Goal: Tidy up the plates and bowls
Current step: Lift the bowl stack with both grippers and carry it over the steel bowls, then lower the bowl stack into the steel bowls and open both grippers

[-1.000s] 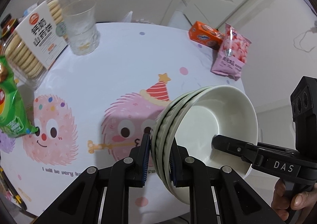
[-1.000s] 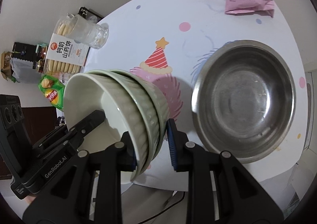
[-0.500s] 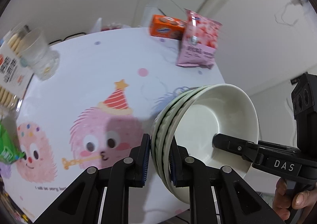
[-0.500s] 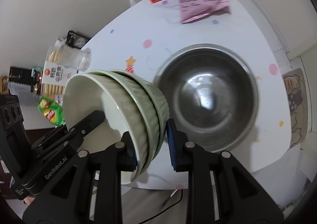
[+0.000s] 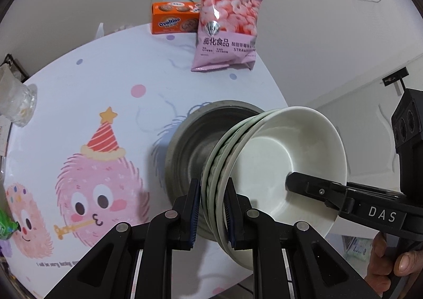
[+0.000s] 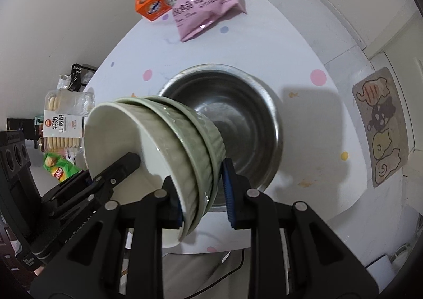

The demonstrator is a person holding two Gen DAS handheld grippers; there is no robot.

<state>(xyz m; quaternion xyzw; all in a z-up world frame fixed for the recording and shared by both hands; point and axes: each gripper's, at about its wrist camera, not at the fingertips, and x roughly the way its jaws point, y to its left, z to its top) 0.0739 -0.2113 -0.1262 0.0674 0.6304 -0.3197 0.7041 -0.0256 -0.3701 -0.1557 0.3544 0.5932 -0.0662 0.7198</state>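
Observation:
A stack of nested bowls (image 5: 277, 156), pale green ribbed ones with a white one inside, is held in the air by both grippers on opposite rims. My left gripper (image 5: 211, 214) is shut on the near rim. My right gripper (image 6: 202, 193) is shut on the other rim, with the stack (image 6: 169, 140) between its pads. The stack hangs just above a large steel bowl (image 5: 195, 140) on the table, seen also in the right wrist view (image 6: 238, 103). In the left wrist view the other gripper's finger reaches into the white bowl.
A pink snack bag (image 5: 227, 31) and an orange Ovaltine box (image 5: 174, 18) lie at the table's far edge. A clear glass (image 5: 15, 103), a biscuit pack (image 6: 66, 119) and a green chip bag (image 6: 59, 169) lie at the left. The floor with a cat mat (image 6: 380, 127) is right.
Both grippers have carried the bowl stack to the right across the table, from over the pink cartoon print to just above the steel bowl. The grips are unchanged.

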